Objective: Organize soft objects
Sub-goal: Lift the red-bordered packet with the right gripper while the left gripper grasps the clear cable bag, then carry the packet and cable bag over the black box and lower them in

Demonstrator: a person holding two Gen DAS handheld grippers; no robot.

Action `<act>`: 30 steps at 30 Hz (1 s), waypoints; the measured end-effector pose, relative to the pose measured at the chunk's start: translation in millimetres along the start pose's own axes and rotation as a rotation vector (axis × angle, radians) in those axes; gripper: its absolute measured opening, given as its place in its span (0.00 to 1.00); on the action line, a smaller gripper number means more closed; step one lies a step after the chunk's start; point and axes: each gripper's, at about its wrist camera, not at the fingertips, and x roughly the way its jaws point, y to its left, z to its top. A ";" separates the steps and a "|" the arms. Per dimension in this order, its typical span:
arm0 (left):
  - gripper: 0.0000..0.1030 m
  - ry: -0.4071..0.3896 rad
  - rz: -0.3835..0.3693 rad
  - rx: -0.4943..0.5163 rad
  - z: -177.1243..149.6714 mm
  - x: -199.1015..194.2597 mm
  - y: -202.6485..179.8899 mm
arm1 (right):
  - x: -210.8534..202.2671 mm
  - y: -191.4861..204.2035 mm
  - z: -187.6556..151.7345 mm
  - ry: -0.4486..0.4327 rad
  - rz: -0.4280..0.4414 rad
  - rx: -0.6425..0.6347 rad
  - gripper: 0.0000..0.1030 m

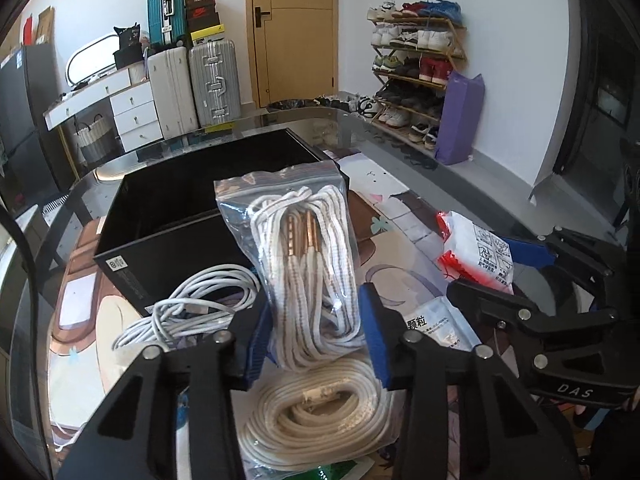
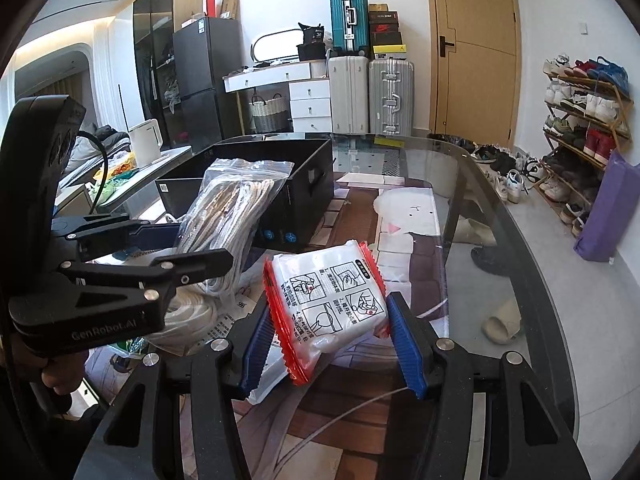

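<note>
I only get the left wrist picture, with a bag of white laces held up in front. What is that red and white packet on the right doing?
Observer: The right gripper has the red-edged packet between its blue pads, lifted off the table mat.
Operator: What is printed on it?
Observer: Four line-drawn instruction panels, facing the camera.
Operator: Is anything beside the black box on its far left?
Observer: A white kettle stands on a side surface there.
</note>
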 end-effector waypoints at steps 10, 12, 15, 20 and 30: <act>0.35 -0.051 -0.037 -0.033 -5.4 -24.2 15.0 | -7.1 6.9 3.2 -0.021 0.001 -0.016 0.55; 0.35 -0.070 -0.038 -0.038 -4.0 -33.0 19.4 | -9.3 10.2 5.7 -0.030 0.004 -0.026 0.55; 0.35 -0.094 -0.032 -0.042 -0.7 -44.2 25.1 | -13.2 16.5 10.6 -0.040 0.019 -0.039 0.55; 0.35 -0.119 -0.026 -0.058 5.1 -56.8 40.5 | -15.2 27.9 23.7 -0.055 0.031 -0.073 0.55; 0.36 -0.113 -0.008 -0.083 19.0 -57.4 75.0 | -5.9 44.3 54.3 -0.048 0.070 -0.113 0.55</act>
